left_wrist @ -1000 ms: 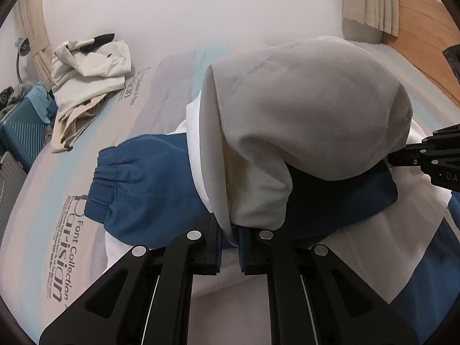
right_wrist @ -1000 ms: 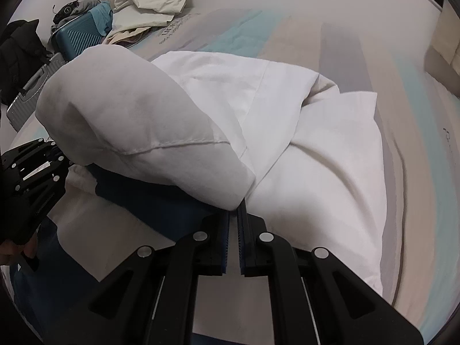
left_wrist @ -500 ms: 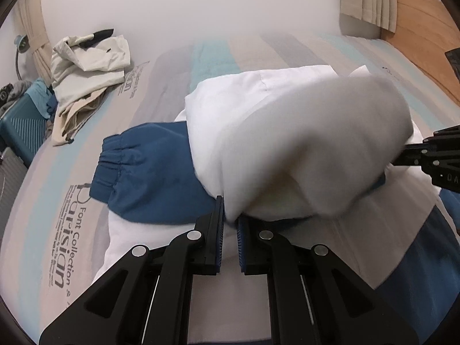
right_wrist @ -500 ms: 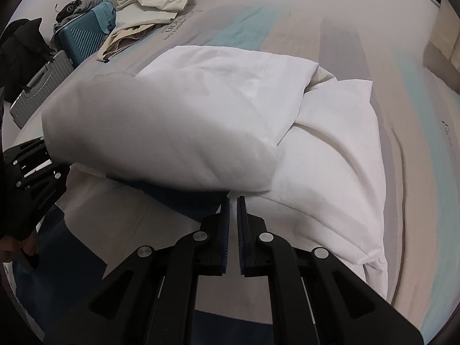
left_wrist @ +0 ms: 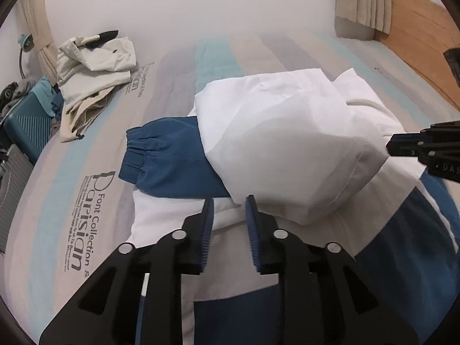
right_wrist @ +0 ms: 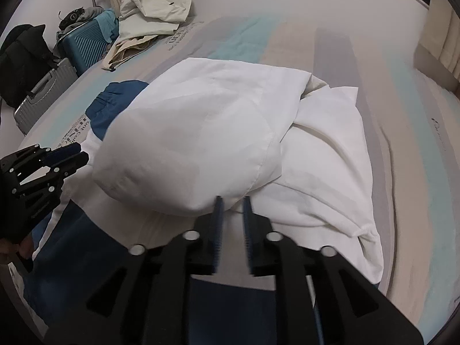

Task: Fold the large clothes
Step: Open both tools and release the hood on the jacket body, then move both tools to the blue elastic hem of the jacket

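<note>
Now both grippers have just been opening, nothing between the pads. On the striped bed (left_wrist: 178, 66), the white-and-blue jacket (left_wrist: 287, 149) lies with its hood folded over. Only the left gripper (left_wrist: 229, 201) view shows the wooden headboard (left_wrist: 417, 28); only the right gripper (right_wrist: 231, 201) view shows the black bag (right_wrist: 26, 54).

"Font Collection & Parisian" on striped bed cover (left_wrist: 86, 215); partial "DA" on right tongs' (left_wrist: 408, 148) body.
</note>
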`<state>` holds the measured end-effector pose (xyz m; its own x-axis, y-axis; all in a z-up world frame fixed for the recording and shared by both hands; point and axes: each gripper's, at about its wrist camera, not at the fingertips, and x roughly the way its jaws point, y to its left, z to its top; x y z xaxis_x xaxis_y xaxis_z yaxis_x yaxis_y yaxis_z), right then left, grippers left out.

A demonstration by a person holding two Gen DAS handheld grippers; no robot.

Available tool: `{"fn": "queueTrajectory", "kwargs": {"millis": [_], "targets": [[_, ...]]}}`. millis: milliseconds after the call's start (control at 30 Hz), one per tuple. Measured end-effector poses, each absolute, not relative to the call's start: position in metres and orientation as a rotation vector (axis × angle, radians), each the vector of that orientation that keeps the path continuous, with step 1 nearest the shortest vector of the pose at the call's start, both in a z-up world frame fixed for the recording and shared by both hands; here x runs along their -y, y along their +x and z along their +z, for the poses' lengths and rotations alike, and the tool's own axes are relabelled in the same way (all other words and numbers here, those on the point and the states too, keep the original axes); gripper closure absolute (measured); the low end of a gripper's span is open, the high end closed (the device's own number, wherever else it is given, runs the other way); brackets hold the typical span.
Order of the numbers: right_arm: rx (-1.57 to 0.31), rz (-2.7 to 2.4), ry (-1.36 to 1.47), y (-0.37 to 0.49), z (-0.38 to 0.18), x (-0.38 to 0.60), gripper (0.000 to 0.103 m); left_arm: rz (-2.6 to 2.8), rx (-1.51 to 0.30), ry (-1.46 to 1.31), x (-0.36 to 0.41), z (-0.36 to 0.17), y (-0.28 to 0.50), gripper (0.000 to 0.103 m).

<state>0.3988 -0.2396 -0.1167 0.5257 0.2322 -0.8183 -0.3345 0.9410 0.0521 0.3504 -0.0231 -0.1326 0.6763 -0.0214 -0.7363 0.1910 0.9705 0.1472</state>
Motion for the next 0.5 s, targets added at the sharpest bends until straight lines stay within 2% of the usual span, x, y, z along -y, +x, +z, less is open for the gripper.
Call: {"fn": "queueTrajectory", "kwargs": {"millis": [67, 133, 167, 233, 300, 467, 500], "targets": [[-0.957, 0.337, -0.104, 0.395, -0.114, 0.241, 0.076, -0.118, -0.821, 0.218, 0.021, -0.129, 0.346, 0.076], [-0.953, 0.33, -0.101, 0.39, -0.11, 0.24, 0.074, -0.119, -0.822, 0.203, 0.018, -0.125, 0.342, 0.071], [-0.951, 0.327, -0.097, 0.389, -0.109, 0.239, 0.072, -0.122, -0.82, 0.193, 0.016, -0.122, 0.34, 0.064], [-0.946, 0.318, -0.09, 0.384, -0.104, 0.239, 0.066, -0.122, -0.811, 0.177, 0.014, -0.115, 0.337, 0.058], [-0.947, 0.309, -0.088, 0.38, -0.1, 0.239, 0.063, -0.124, -0.791, 0.15, 0.009, -0.105, 0.33, 0.042], [-0.928, 0.293, -0.085, 0.363, -0.081, 0.241, 0.053, -0.126, -0.78, 0.12, 0.004, -0.086, 0.318, 0.031], [-0.924, 0.291, -0.078, 0.36, -0.077, 0.242, 0.048, -0.127, -0.776, 0.113, 0.003, -0.081, 0.314, 0.028]]}}
